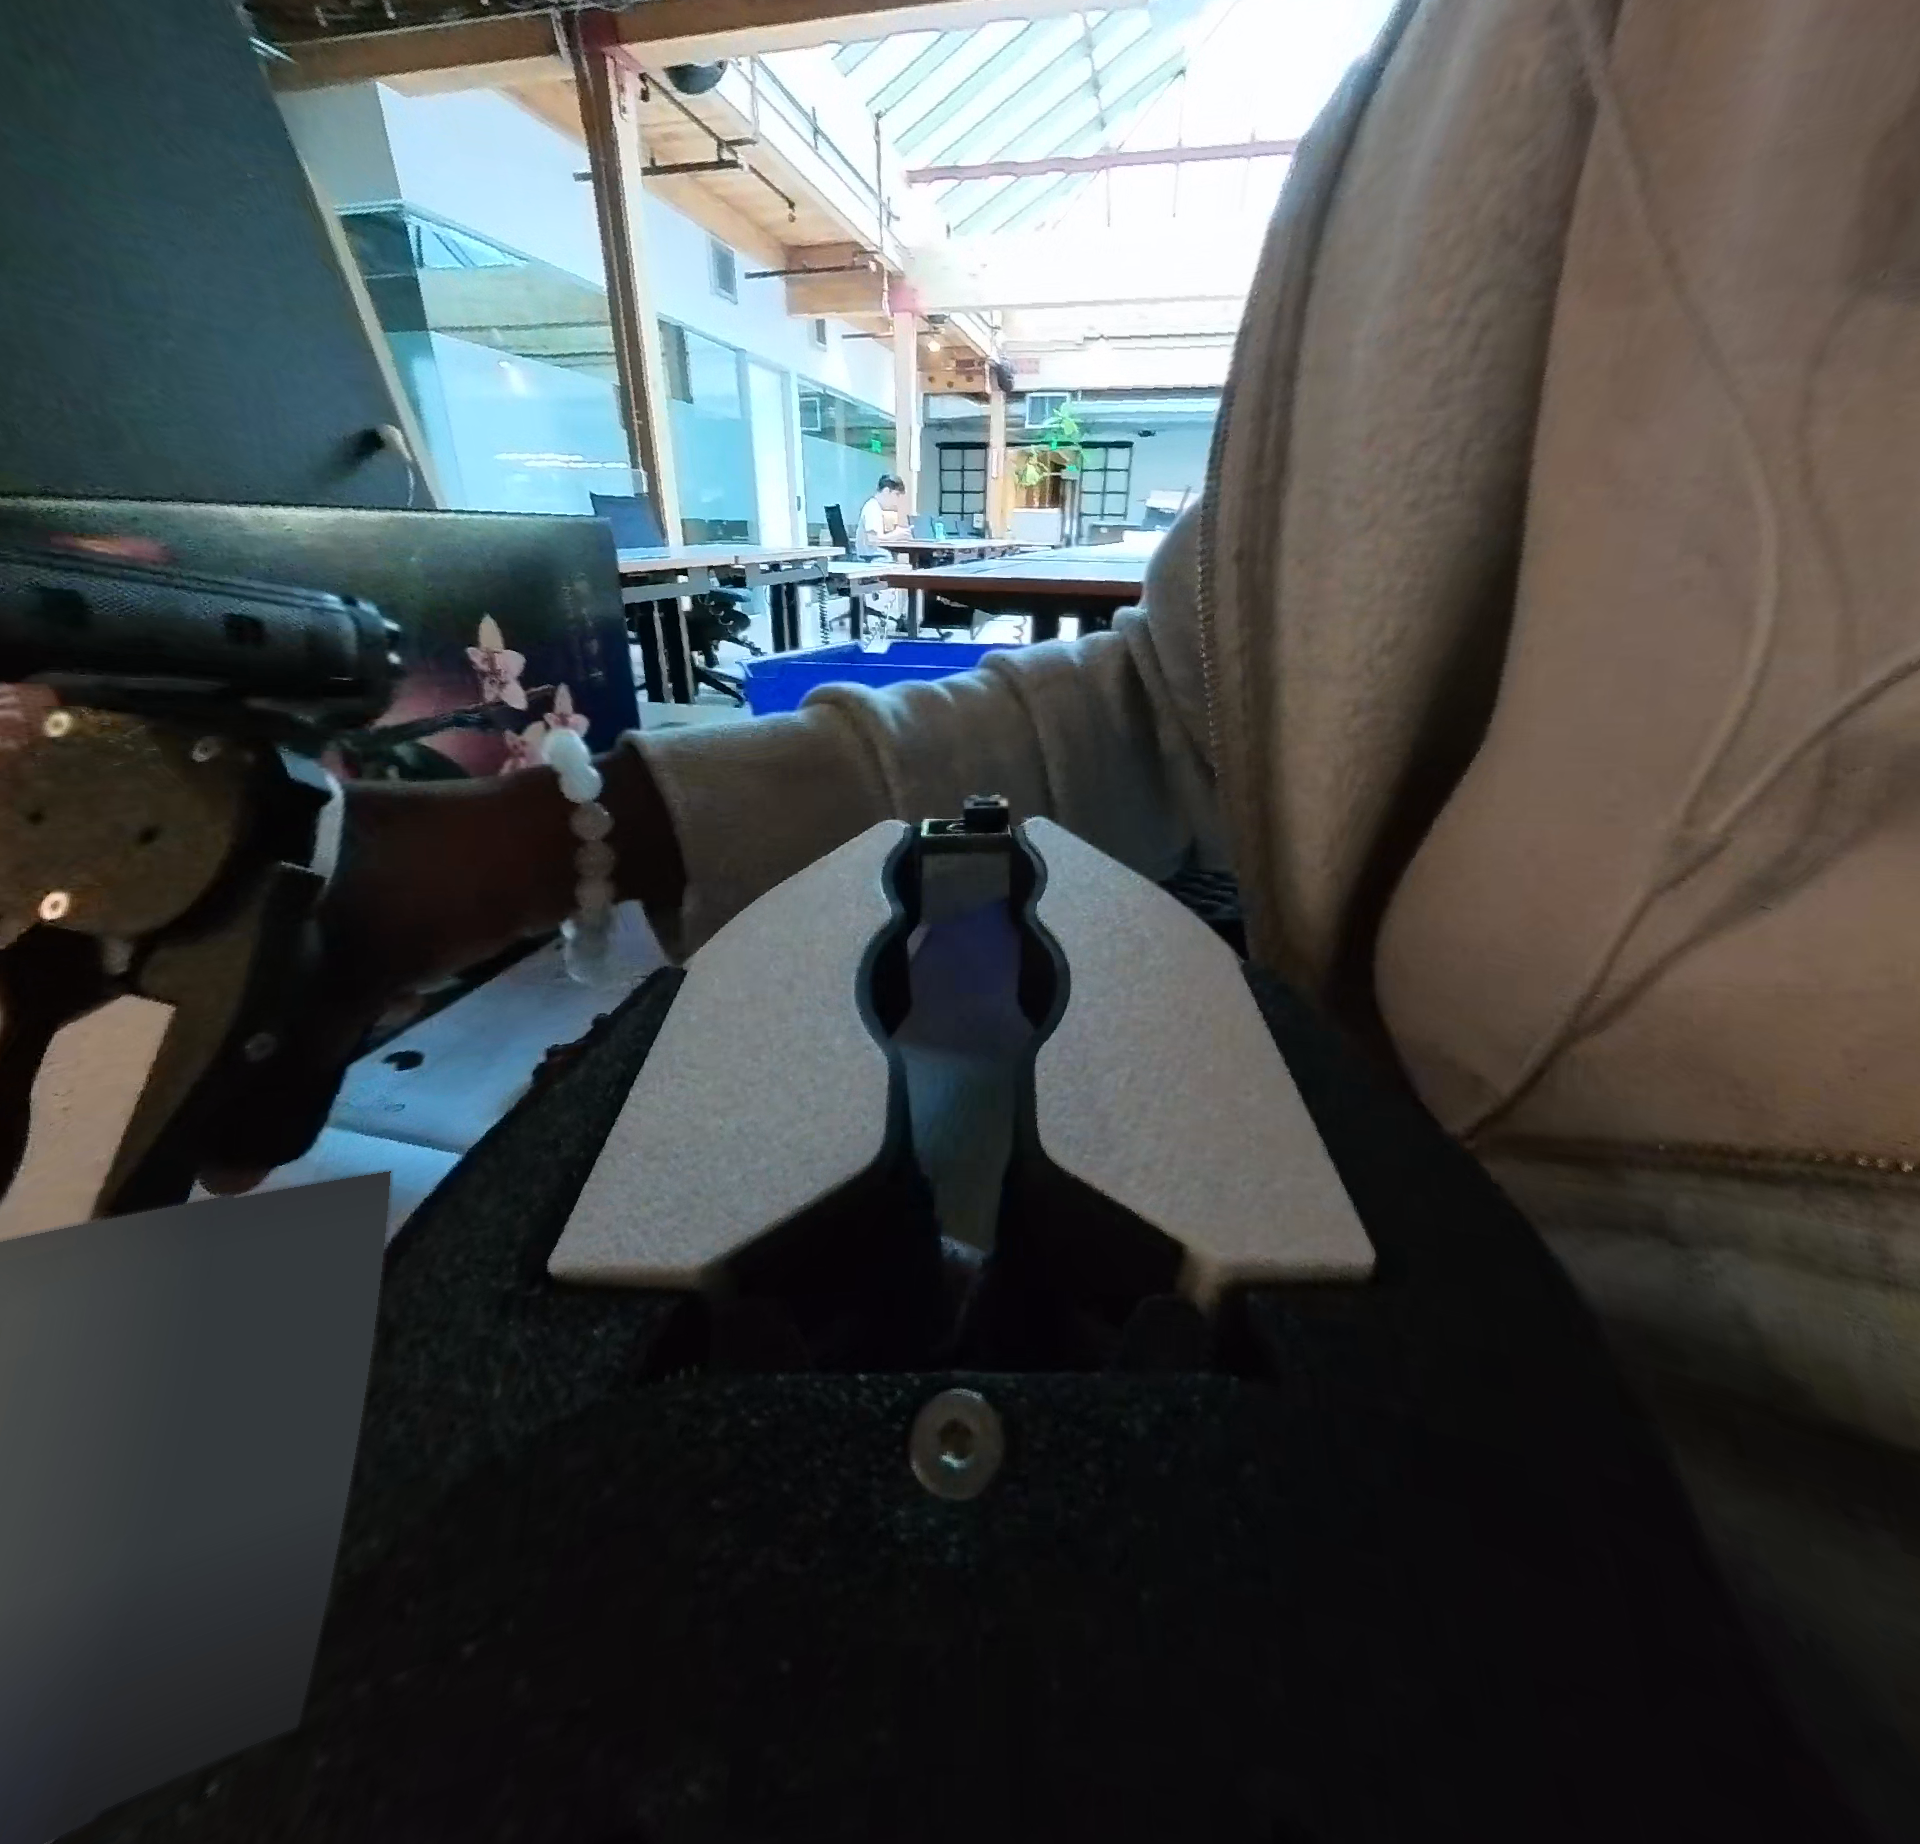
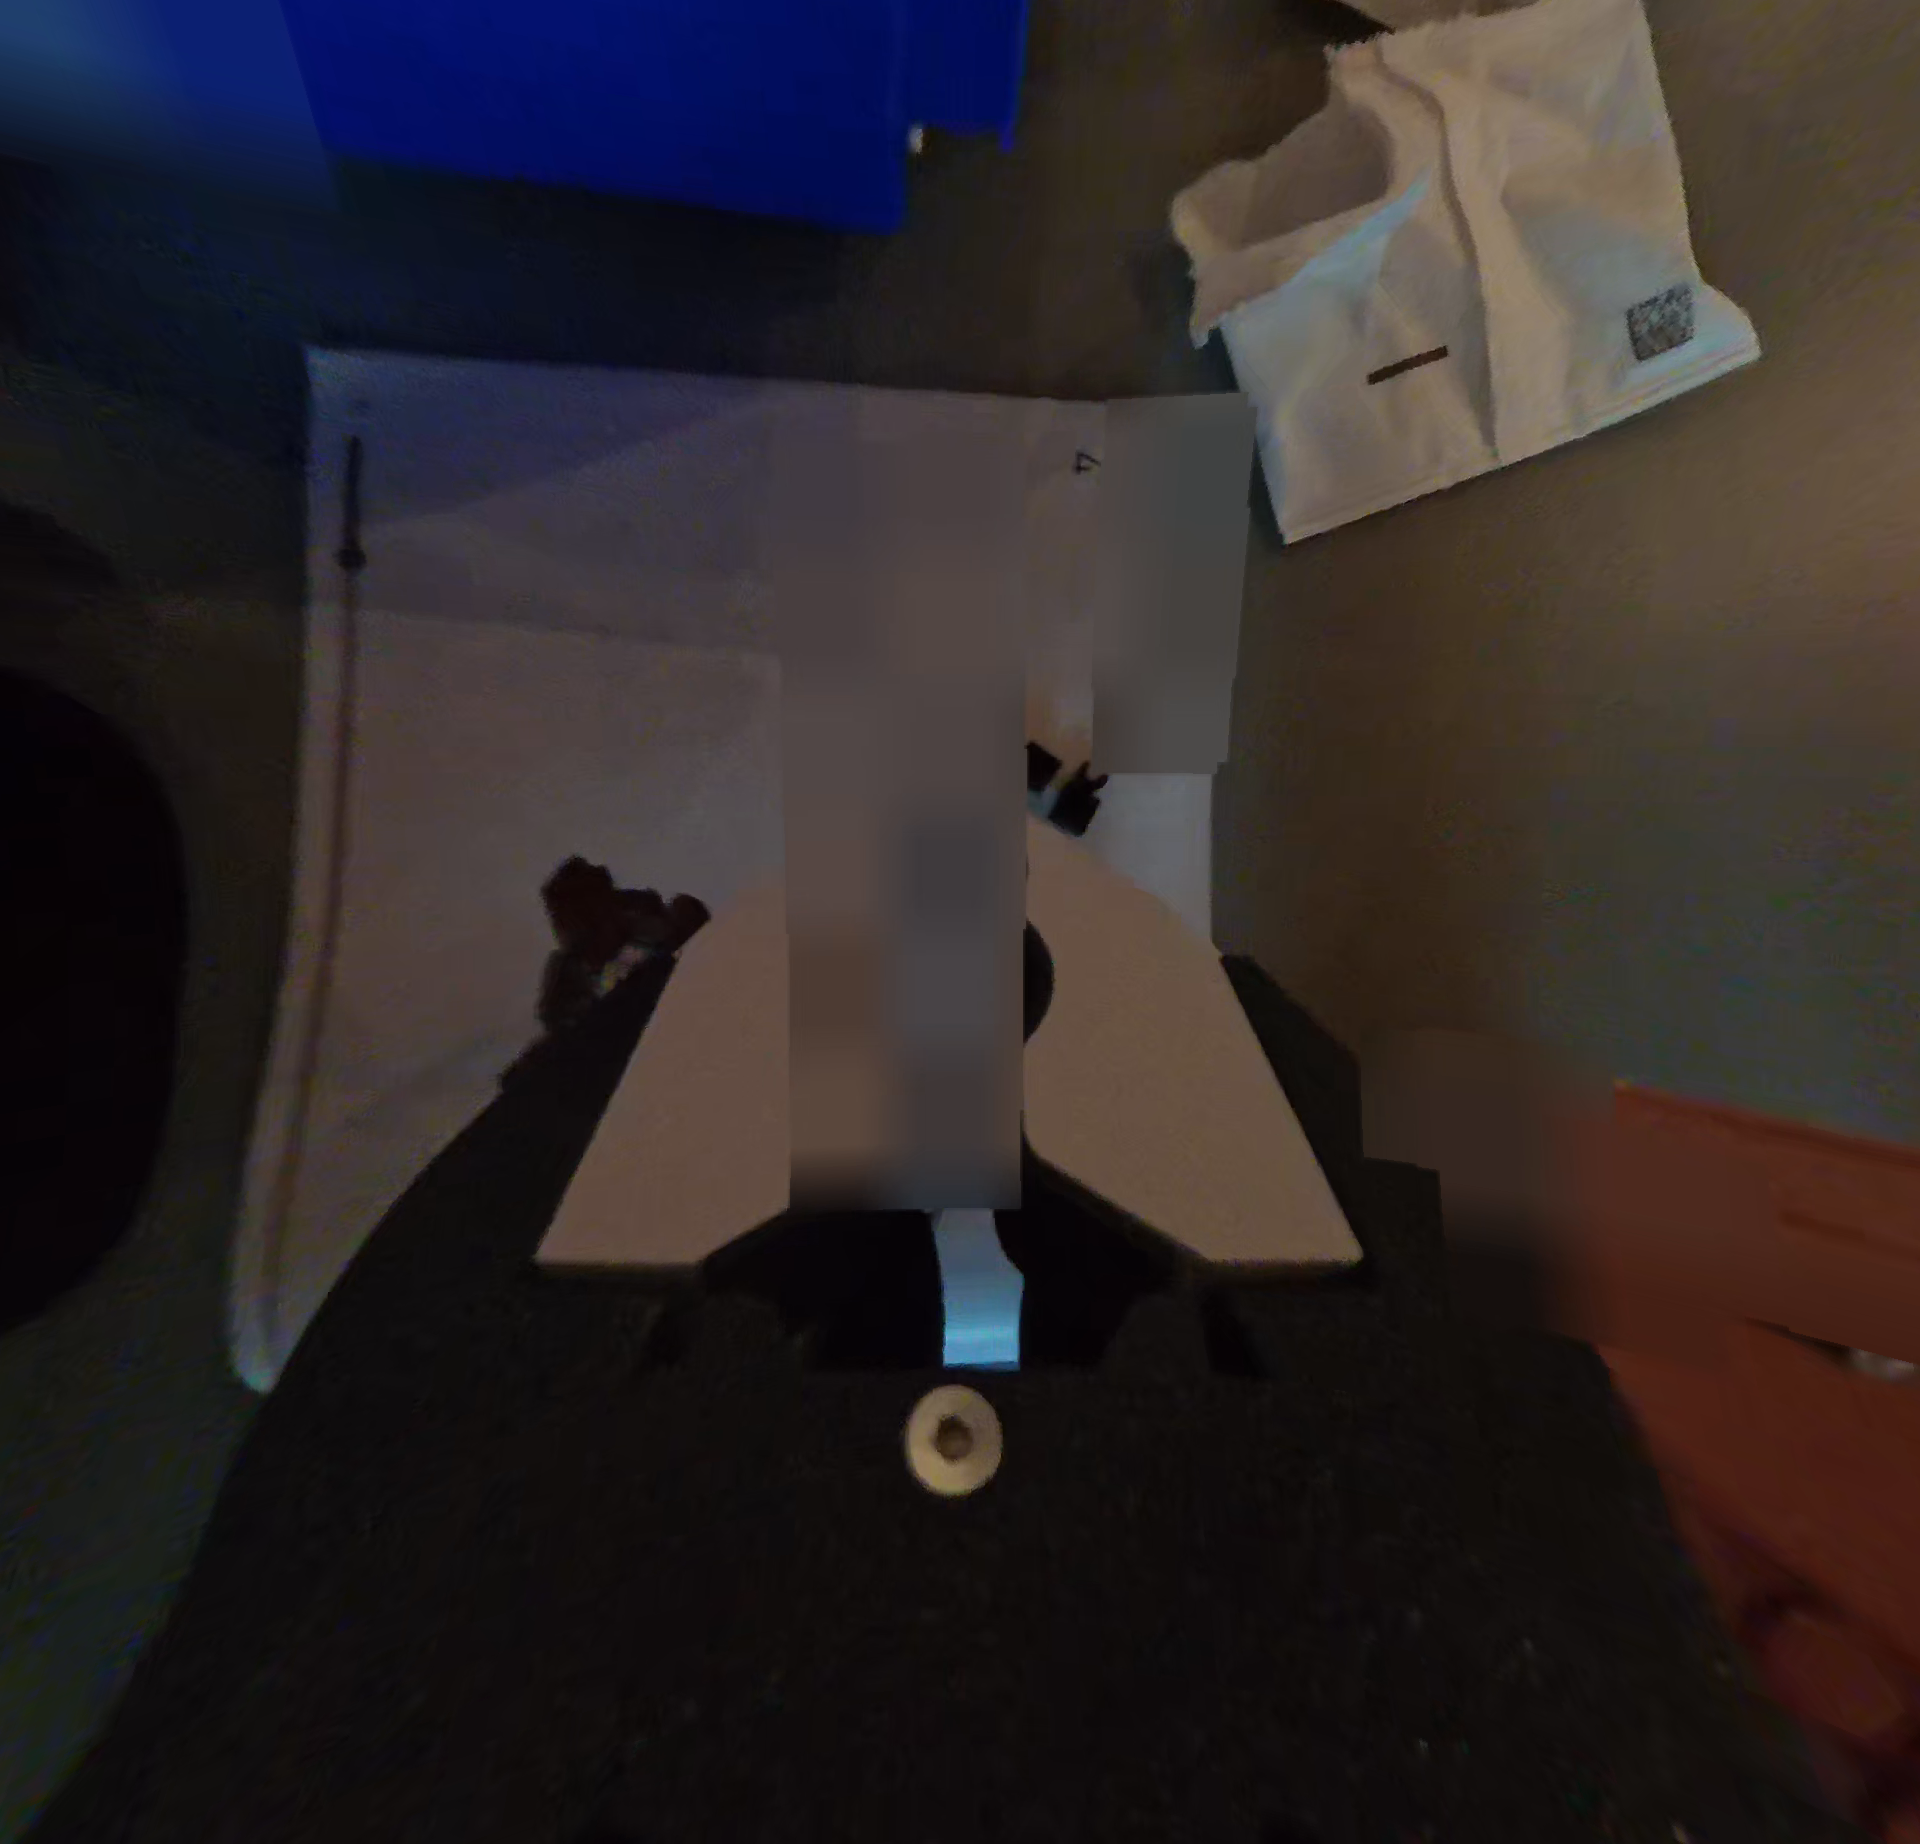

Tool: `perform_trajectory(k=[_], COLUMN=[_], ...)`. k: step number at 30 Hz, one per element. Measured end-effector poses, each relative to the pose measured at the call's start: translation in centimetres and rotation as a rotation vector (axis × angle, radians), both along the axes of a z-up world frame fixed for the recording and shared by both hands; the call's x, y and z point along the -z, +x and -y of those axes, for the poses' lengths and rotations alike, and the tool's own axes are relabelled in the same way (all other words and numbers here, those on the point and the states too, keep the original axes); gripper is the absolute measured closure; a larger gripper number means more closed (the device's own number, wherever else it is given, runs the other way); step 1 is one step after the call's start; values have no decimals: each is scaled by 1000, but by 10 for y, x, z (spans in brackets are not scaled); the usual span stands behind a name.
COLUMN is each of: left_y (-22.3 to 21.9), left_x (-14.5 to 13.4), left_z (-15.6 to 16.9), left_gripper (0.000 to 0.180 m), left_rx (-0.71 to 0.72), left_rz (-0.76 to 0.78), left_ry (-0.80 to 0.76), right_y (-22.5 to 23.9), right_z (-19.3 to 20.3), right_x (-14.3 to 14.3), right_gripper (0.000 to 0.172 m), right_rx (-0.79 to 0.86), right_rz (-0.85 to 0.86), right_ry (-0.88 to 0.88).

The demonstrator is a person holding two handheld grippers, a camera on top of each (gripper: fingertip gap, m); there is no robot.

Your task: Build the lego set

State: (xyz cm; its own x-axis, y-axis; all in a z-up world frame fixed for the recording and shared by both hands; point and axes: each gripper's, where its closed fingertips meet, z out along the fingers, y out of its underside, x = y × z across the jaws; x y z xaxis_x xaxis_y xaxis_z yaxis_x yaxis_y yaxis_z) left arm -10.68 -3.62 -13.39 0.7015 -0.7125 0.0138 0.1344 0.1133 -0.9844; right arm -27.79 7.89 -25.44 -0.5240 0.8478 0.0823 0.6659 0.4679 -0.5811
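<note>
the left wrist view faces a long open hall with rows of desks (image 1: 966,568); a person's beige jacket (image 1: 1558,547) fills its right side and closes off room there, with the sleeve (image 1: 883,755) reaching left across the view. the right wrist view looks down on a dark tabletop (image 2: 1507,755), where open surface lies to the right of a white sheet (image 2: 540,755).

a blue bin (image 1: 862,667) stands beyond the sleeve; its contents cannot be seen. the same bin (image 2: 644,59) is cut off by the top edge of the right wrist view. a crumpled white bag (image 2: 1455,267) lies near the sheet's far right corner.

the left gripper (image 1: 961,838) is clamped on a small dark block with a black stub on top, held at the fingertips. the right gripper (image 2: 904,859) hangs over the sheet; a blurred patch covers its fingertips, so the jaw state cannot be told. the right gripper body (image 1: 156,859) is cut off at the left edge of the left wrist view.
</note>
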Motion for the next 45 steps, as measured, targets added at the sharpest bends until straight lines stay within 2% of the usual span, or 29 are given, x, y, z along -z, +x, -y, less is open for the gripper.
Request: perform_trajectory(k=[4, 10, 14, 23, 25, 28, 31, 35, 40, 43, 45], left_y=[2, 3, 3, 3, 3, 3, 4, 3, 5, 1, -2], left_x=[1, 2, 2, 2, 2, 1, 2, 2, 5, 3, 1], left_z=[0, 0, 0, 0, 0, 1, 1, 0, -3, -3, -3], left_gripper=[165, 165, 165, 165, 165, 165, 165, 165, 165, 165, 165], left_rx=[10, 10, 13, 17, 16, 16, 18, 21, 32, 31, 28], left_rz=[-12, -16, -14, -16, -14, -14, -17, -14, -21, 12, 39], left_ry=[-3, -3, -5, -3, -4, -2, -2, -13, -39, -38, -39], right_y=[-4, -8, -6, -11, -6, 19, 70, 140, 149, 149, 149], right_z=[-2, -3, -5, 2, 3, 13, 12, 10, 25, 26, 24], right_x=[1, 3, 13, 13, 13, -3, -18, -13, 0, 10, 14], right_gripper=[159, 151, 152, 160, 160, 160, 160, 161, 160, 159, 152], right_rx=[-85, 133, 262, 277, 226, 48, -147, -358, -482, -541, -544], right_rz=[-5, 61, 75, 64, 80, 67, 66, 140, 108, 159, 178], right_ry=[87, 12, 21, -31, -25, -25, 54, 124, 85, 127, 129])
